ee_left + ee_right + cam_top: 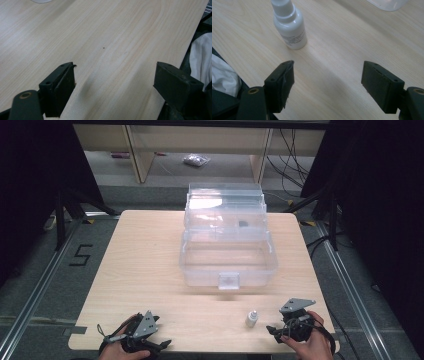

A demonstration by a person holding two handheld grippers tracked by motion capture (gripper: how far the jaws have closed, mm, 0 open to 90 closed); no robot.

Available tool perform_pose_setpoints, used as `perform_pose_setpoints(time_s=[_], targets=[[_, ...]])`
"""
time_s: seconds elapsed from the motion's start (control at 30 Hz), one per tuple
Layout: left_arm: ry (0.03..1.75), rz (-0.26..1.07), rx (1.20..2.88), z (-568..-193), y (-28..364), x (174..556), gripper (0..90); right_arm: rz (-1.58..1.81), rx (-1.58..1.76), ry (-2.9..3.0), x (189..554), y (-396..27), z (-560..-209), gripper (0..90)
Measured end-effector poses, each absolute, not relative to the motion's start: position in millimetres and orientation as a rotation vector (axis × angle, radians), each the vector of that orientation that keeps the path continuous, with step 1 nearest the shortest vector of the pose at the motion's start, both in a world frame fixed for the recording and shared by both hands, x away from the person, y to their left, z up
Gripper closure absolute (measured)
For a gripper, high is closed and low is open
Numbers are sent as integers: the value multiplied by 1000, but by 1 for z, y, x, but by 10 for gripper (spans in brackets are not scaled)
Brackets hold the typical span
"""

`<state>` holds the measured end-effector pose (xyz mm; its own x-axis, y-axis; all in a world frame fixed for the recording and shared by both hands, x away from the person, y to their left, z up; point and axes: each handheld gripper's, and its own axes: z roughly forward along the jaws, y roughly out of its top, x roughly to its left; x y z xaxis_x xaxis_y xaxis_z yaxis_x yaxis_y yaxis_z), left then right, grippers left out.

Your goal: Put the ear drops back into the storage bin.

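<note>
A small white bottle (251,318) with a white cap stands upright on the wooden table near its front edge; in the right gripper view the bottle (290,26) is ahead of the jaws and to their left, apart from them. My right gripper (277,330) rests at the front right, open, with bare wood between its pads (284,85). My left gripper (161,344) sits at the front left edge, open over bare table; its pads (62,87) hold nothing. A clear plastic box (227,265) with its lid raised stands at the table's middle back.
The table's front edge (200,351) runs just below both grippers. White cloth (201,55) shows past the table edge. A dark small item (243,224) lies in the box's upper tray. Black curtains and stand legs flank the table.
</note>
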<state>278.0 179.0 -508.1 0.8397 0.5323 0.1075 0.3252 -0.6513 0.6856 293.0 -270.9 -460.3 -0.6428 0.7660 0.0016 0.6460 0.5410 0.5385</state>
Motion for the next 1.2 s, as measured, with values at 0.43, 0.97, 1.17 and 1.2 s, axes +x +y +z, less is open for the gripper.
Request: perform_pose_setpoints(time_s=[0.43,0.97,1.17,1.2], targets=[[628,385,2318,-508,178,277,167,728,1105,2598,291,-261,-457,273],[622,391,2328,-508,179,278,167,631,955,2718,296,-235,-447,298],[622,394,2327,-508,179,279,167,543,938,2745,305,-223,-444,310],[622,394,2327,-508,179,279,167,543,938,2745,305,-223,-444,310]])
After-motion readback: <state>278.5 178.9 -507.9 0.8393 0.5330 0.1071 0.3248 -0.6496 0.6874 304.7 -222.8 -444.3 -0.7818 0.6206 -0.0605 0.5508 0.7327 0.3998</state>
